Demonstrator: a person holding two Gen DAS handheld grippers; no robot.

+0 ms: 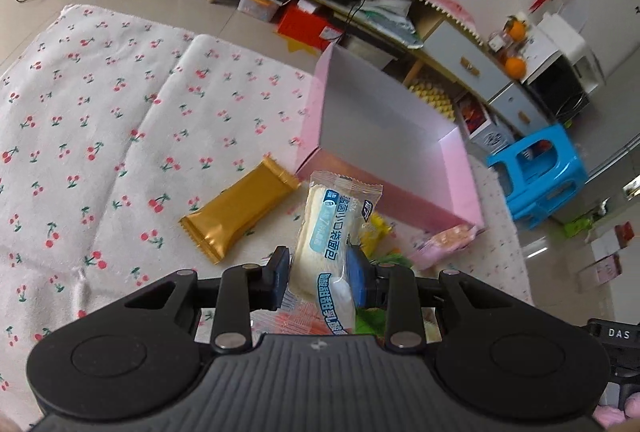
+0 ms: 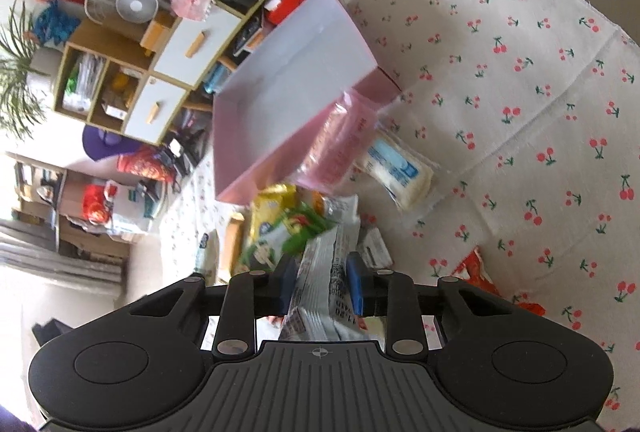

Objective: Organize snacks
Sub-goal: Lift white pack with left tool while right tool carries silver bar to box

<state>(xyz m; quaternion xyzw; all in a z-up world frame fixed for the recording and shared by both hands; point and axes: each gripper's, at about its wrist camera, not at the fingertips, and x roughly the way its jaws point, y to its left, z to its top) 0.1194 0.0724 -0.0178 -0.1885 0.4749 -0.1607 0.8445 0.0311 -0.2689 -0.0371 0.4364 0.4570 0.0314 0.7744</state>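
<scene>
My left gripper (image 1: 318, 272) is shut on a white bread packet with blue print (image 1: 332, 232), held just above the cherry-print cloth and short of the pink box (image 1: 400, 203). A gold snack bar (image 1: 240, 216) lies left of it. My right gripper (image 2: 322, 280) is shut on a silver-white printed packet (image 2: 328, 264), above a pile of yellow and green snacks (image 2: 276, 228). In the right wrist view the pink box (image 2: 256, 171) is empty, a pink packet (image 2: 340, 143) leans on its wall, and a white-blue bread packet (image 2: 400, 171) lies beside it.
A pink snack packet (image 1: 444, 244) lies at the box's near corner, with yellow and green packets (image 1: 380, 232) behind the held bread. An orange-red packet (image 2: 480, 272) lies on the cloth at right. A blue stool (image 1: 536, 167), cabinets and storage bins stand beyond the cloth.
</scene>
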